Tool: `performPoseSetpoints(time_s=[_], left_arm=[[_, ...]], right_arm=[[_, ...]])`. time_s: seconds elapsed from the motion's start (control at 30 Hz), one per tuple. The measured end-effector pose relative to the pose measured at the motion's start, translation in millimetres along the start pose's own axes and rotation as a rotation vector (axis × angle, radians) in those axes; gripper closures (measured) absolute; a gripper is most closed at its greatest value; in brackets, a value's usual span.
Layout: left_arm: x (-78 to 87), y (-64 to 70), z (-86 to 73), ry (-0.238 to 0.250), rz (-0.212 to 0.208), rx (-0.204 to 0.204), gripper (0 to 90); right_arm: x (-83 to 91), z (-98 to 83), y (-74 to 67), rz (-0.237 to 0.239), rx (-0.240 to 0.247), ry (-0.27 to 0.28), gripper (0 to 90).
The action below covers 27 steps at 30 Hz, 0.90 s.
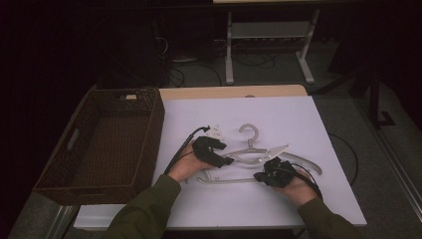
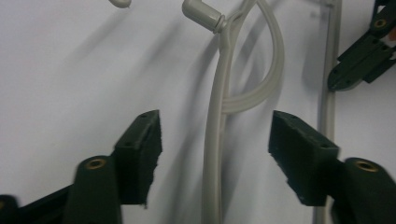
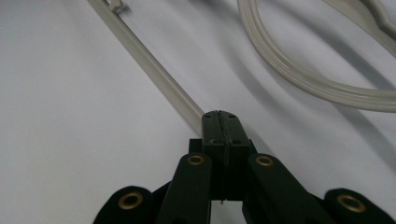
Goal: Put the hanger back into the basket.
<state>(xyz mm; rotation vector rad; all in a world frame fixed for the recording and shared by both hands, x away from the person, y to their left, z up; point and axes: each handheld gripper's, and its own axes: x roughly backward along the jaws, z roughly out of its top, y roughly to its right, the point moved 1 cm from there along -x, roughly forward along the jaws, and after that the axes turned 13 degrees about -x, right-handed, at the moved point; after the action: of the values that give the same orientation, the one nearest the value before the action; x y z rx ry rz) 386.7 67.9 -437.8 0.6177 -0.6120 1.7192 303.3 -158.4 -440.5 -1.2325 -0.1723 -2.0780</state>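
In the high view, a pale plastic hanger (image 1: pixel 259 157) is seen lying flat on the white table cover (image 1: pixel 308 199), with the left gripper (image 1: pixel 228 160) set at its left side and the right gripper (image 1: pixel 257 177) at its lower bar; how the jaws stand cannot be made out from there. In the left gripper view, the jaws are shown spread, with the hanger's arm (image 2: pixel 215 140) running up between the two pads (image 2: pixel 299 154) and touched by neither, a clear gap being left on each side; the other gripper (image 2: pixel 359 60) is seen farther off at the upper right. In the right gripper view, the jaws are shown pressed together on the end of the hanger's thin bar (image 3: pixel 154 70), which runs away up and to the left of the tips, while its curved arm (image 3: pixel 299 70) passes ahead to the right. A wicker basket (image 1: pixel 149 144) is seen in the high view, just left of the left hand.
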Motion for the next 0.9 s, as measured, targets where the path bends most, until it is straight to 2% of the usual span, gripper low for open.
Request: performPoseSetpoints(time_s=[0.07,0.1,0.17,0.33,0.4,0.43,0.63,0.77,0.83,0.9], left_arm=[[-2.2,0.0,0.8,-0.010,0.003,-0.008,42.0],[-5.9,-0.8,1.3,-0.037,0.007,-0.033,44.0],[-8.3,-0.3,1.1,-0.031,0.002,-0.022,47.0],[-15.1,-0.7,-0.1,-0.061,-0.012,-0.051,54.7],[-15.4,-0.6,-0.2,-0.063,-0.012,-0.055,56.6],[-15.8,-0.4,-0.2,-0.058,-0.012,-0.051,61.6],[-15.3,-2.0,-1.3,-0.046,-0.016,-0.045,71.3],[-15.0,-2.0,-1.3,-0.046,-0.018,-0.044,74.2],[-14.3,-2.1,-1.4,-0.045,-0.027,-0.045,79.8],[-14.8,-1.5,-1.0,-0.042,-0.023,-0.039,80.1]], right_arm=[[0.1,0.0,0.0,0.001,-0.001,-0.001,89.8],[0.1,0.0,0.1,0.001,-0.002,-0.001,89.8],[0.3,0.0,0.5,-0.002,0.003,0.000,89.8],[0.5,0.0,1.0,0.002,0.001,-0.001,89.8],[0.4,-0.1,1.0,0.002,0.001,0.001,89.8],[0.5,-0.1,1.0,0.002,0.001,0.000,89.8],[0.9,0.0,1.1,0.004,0.002,-0.003,89.8],[1.2,-0.1,0.9,0.004,0.002,-0.003,89.8],[1.2,0.0,1.0,0.004,0.002,-0.003,89.8],[1.2,0.0,1.0,0.003,0.003,-0.003,89.8]])
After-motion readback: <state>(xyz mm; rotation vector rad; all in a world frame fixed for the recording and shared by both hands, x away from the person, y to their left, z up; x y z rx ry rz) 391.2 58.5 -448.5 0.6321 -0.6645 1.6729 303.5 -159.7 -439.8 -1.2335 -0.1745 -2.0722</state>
